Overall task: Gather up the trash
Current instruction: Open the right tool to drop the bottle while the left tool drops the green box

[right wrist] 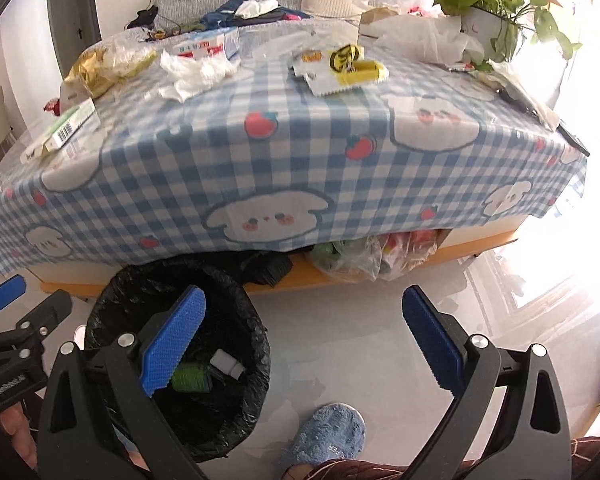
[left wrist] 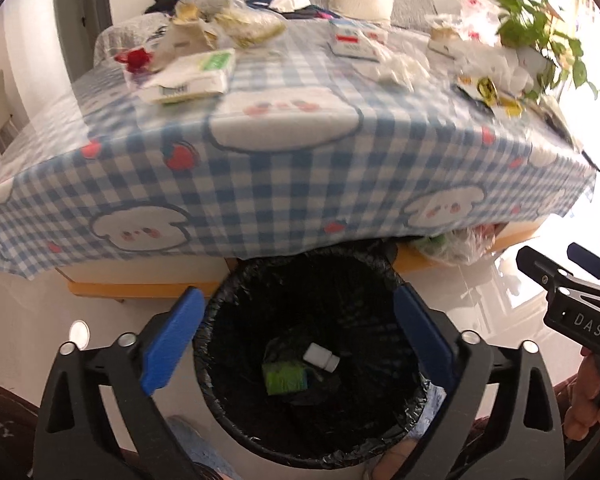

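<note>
Hovering above the black-lined round trash bin point(left wrist: 312, 364), the left gripper point(left wrist: 296, 340) had fingers spread and empty — as did the right gripper point(right wrist: 304, 340) beside it; crumpled white tissues point(right wrist: 192, 72) lay beyond, needing a centred, gentle pinch.

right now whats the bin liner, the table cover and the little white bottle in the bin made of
Bin liner: thin black plastic film, by its crinkled, glossy folds over the rim. Table cover: probably coated or plastic sheet; it looks smooth with a slight sheen, but blur leaves that open. White bottle: looks like matte, opaque rigid plastic.
</note>
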Demonstrator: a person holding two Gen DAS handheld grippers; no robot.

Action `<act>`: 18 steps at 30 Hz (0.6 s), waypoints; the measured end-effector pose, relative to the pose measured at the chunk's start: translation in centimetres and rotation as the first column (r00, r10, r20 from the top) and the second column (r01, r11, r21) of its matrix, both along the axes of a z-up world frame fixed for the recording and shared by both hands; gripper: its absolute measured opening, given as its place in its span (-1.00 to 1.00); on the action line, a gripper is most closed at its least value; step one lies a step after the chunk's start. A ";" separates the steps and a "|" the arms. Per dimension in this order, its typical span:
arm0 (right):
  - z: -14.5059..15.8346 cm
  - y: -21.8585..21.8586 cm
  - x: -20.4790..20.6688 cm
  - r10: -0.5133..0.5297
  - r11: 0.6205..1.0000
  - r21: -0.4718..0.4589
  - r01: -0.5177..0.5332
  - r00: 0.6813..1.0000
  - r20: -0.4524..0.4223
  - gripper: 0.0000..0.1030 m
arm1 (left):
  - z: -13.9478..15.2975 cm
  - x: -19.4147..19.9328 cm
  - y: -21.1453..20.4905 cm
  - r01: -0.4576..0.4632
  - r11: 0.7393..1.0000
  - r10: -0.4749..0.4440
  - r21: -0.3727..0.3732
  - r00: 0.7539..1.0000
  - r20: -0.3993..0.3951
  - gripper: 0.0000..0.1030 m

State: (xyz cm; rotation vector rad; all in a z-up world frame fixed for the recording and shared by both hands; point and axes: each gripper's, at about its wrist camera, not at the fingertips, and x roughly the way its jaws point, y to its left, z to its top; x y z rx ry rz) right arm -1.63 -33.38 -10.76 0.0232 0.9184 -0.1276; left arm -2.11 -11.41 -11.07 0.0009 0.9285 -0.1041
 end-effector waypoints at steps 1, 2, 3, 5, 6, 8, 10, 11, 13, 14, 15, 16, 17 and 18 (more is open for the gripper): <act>0.2 0.0 0.0 -0.001 1.000 0.004 0.001 1.000 0.004 0.84 | 0.2 0.0 0.2 -0.008 1.000 0.008 -0.007 1.000 0.003 0.88; 0.5 0.0 0.1 -0.003 1.000 0.010 0.002 1.000 0.012 0.84 | 0.6 0.1 0.6 -0.019 1.000 0.019 -0.013 1.000 0.010 0.88; 0.7 0.1 0.0 -0.002 1.000 0.011 0.002 1.000 0.018 0.84 | 0.9 0.1 0.9 -0.025 1.000 0.025 -0.009 1.000 0.018 0.88; 1.3 0.2 0.1 -0.001 1.000 0.011 0.000 1.000 0.031 0.84 | 1.4 0.1 1.1 -0.024 1.000 0.024 0.002 0.999 0.029 0.88; 1.6 0.2 0.1 -0.001 1.000 0.009 0.000 0.999 0.036 0.84 | 1.5 0.2 1.2 -0.022 1.000 0.022 0.003 0.999 0.030 0.88; 2.1 0.1 0.2 0.000 1.000 0.002 0.000 0.999 0.044 0.84 | 1.7 0.5 1.7 -0.026 1.000 0.026 -0.003 0.999 0.021 0.88; 2.6 0.1 0.3 0.001 1.000 -0.003 -0.001 0.999 0.053 0.84 | 2.0 0.6 2.0 -0.029 0.999 0.029 -0.016 0.999 0.014 0.88; 3.0 0.0 0.4 0.001 1.000 -0.003 0.000 0.998 0.059 0.84 | 2.3 0.7 2.1 -0.031 0.999 0.031 -0.017 0.999 0.016 0.88; 3.6 0.0 0.7 0.001 1.000 -0.004 -0.001 0.998 0.065 0.84 | 2.8 0.7 2.3 -0.034 0.999 0.035 -0.011 0.999 0.019 0.88; 4.0 0.0 0.8 0.004 1.000 -0.009 -0.004 0.997 0.071 0.84 | 3.2 0.8 2.5 -0.036 0.999 0.036 -0.007 0.999 0.022 0.88; 4.5 0.1 0.9 0.007 1.000 -0.015 -0.006 0.997 0.078 0.84 | 3.6 0.8 2.6 -0.038 0.999 0.038 -0.006 0.999 0.023 0.88; 4.8 0.0 1.0 0.009 1.000 -0.016 -0.008 0.997 0.082 0.84 | 3.9 0.9 2.7 -0.039 0.999 0.039 -0.005 0.999 0.019 0.88; 5.4 0.0 1.2 0.012 1.000 -0.017 -0.011 0.996 0.089 0.84 | 4.3 1.2 2.9 -0.042 0.999 0.042 -0.002 0.999 0.012 0.88; 5.8 0.0 1.5 0.014 1.000 -0.020 -0.012 0.996 0.094 0.84 | 4.7 1.4 3.1 -0.044 0.999 0.044 -0.005 0.999 0.012 0.88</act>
